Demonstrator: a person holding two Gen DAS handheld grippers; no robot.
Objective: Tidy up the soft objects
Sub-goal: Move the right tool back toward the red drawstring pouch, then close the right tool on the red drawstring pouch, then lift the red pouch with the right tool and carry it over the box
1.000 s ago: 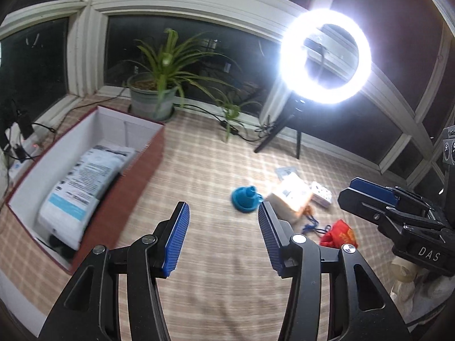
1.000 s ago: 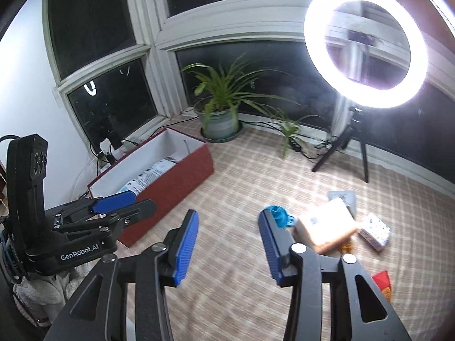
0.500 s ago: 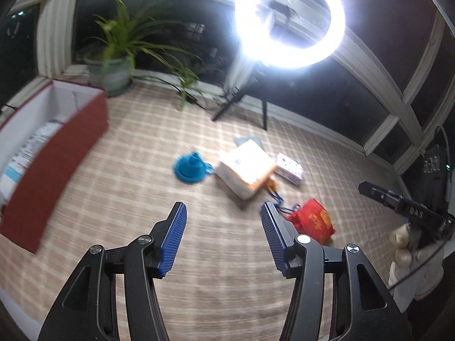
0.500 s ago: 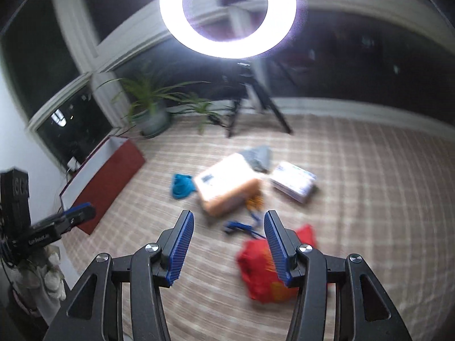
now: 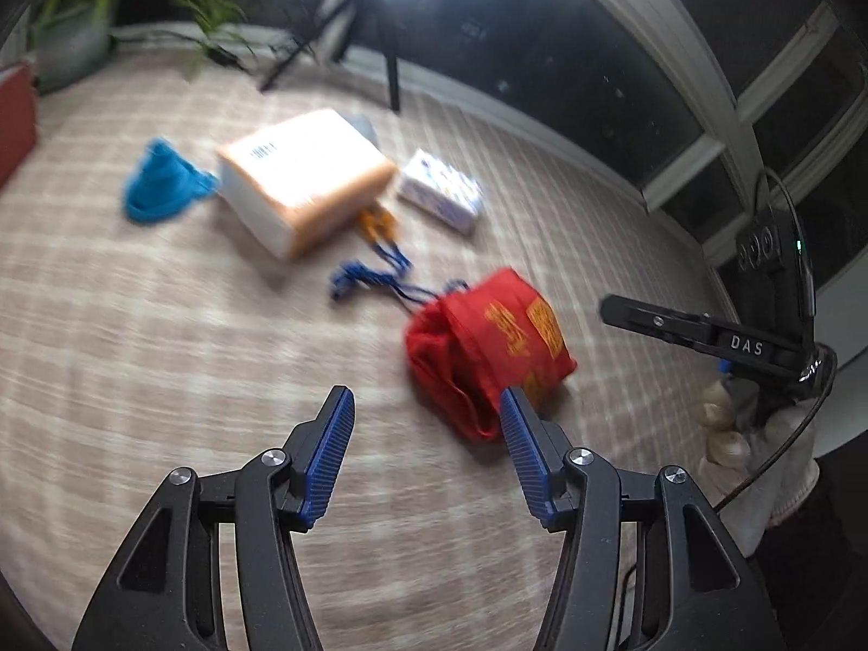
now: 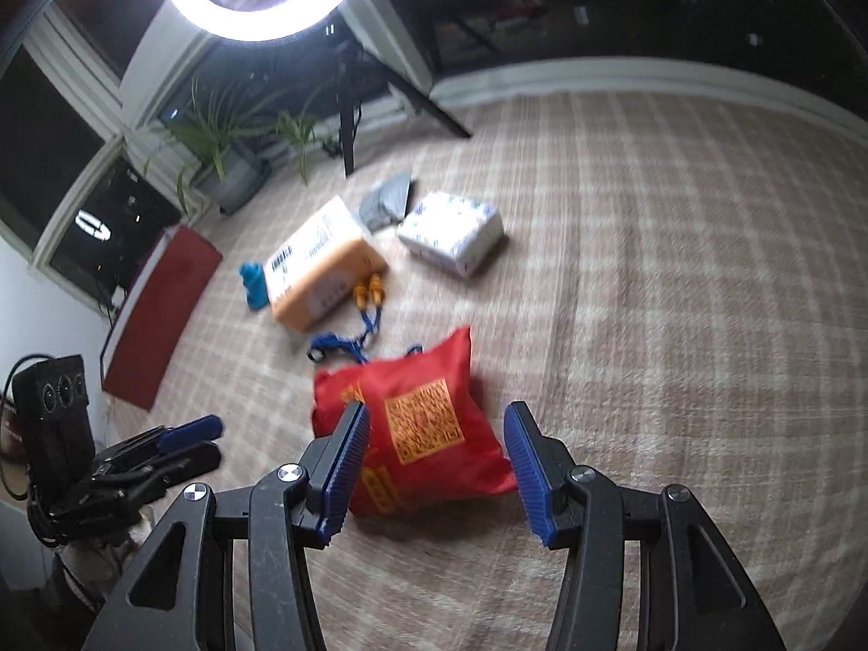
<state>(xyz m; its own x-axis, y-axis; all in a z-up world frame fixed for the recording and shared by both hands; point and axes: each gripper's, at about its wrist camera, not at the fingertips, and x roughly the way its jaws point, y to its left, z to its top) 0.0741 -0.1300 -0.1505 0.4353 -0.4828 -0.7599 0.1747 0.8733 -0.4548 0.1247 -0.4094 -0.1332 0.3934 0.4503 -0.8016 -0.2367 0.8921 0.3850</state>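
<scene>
Nearby, red bag (image 6: 428, 428) lies bulging, contents hidden.

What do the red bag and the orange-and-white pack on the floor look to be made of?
Red bag: thin matte fabric, perhaps nonwoven; it crumples and folds, with gold print. Orange-and-white pack: likely soft goods in glossy plastic film; it glares under the light and bears a barcode. Blur leaves both uncertain.

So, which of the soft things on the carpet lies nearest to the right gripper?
The red bag with gold print. It lies just ahead of the right gripper, framed by its open jaws, while the orange pack, the white pack and the blue cloth lie farther back.
</scene>
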